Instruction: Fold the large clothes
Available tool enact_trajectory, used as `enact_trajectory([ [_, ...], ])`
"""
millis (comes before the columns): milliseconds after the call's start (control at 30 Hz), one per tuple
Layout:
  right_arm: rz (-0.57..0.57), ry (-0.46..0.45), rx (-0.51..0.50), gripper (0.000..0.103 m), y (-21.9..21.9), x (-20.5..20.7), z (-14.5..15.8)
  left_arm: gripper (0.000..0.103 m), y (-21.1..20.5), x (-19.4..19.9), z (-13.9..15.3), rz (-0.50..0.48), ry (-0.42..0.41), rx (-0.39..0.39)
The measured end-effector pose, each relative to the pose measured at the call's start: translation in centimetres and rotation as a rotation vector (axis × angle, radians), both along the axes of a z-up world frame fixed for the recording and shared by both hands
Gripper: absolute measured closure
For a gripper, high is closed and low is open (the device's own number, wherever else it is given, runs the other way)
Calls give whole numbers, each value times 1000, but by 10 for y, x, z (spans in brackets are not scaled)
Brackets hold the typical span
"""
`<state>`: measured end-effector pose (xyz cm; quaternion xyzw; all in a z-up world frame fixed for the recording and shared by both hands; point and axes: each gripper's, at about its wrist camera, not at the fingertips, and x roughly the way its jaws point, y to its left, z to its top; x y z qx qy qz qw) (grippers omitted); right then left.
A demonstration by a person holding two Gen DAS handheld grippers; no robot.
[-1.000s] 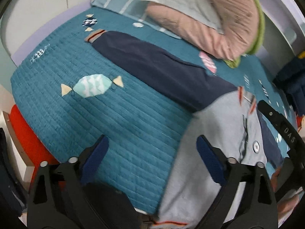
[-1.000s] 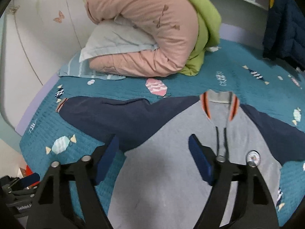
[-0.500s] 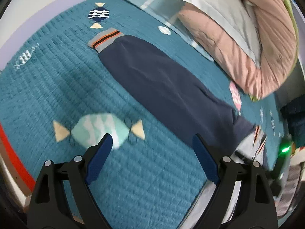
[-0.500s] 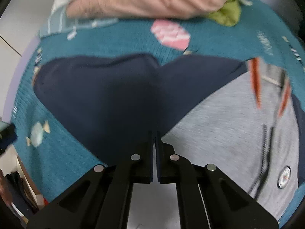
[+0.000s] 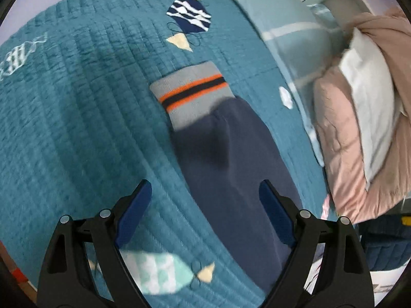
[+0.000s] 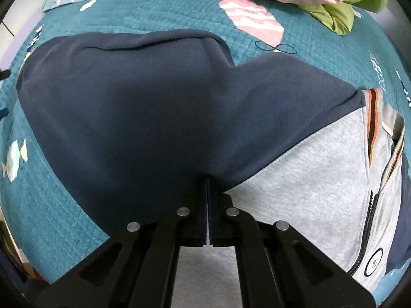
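A grey jacket (image 6: 316,192) with navy sleeves lies spread on a teal quilted bedspread (image 6: 154,7). My right gripper (image 6: 207,179) is shut on the navy sleeve (image 6: 154,107) where it meets the grey body. In the left wrist view the same sleeve (image 5: 231,164) runs away from me, ending in a grey cuff with orange and navy stripes (image 5: 191,97). My left gripper (image 5: 205,205) is open and empty, its blue pads either side of the sleeve, just above it.
A pink and green rolled duvet (image 5: 359,133) and a white pillow (image 5: 370,97) lie at the head of the bed. A light blue striped pillow (image 5: 287,36) lies beside them. The jacket's zip and round badge (image 6: 372,264) show at right.
My left gripper has moved along the sleeve toward the cuff. My right gripper has closed on the sleeve near the armpit and stays there.
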<state>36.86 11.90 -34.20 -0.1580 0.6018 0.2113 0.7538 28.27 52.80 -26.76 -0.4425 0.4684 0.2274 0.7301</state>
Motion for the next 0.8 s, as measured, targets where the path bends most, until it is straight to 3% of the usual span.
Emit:
enact_trajectory([
  [233, 16, -9, -15, 103, 7, 1, 1, 23, 17, 25, -18, -5, 69, 42],
  [300, 10, -12, -13, 103, 8, 1, 1, 35, 14, 33, -16, -26, 112, 104],
  [367, 0, -21, -12, 103, 10, 1, 1, 65, 8, 40, -15, -75, 170, 186],
  [467, 8, -60, -37, 103, 14, -8, 3, 85, -7, 47, -9, -158, 152, 237],
  [667, 9, -153, -99, 100, 25, -28, 2, 90, -41, 51, 16, -283, 196, 430],
  [800, -15, -192, -98, 100, 26, -37, 3, 90, -56, 43, 42, -295, 167, 464],
])
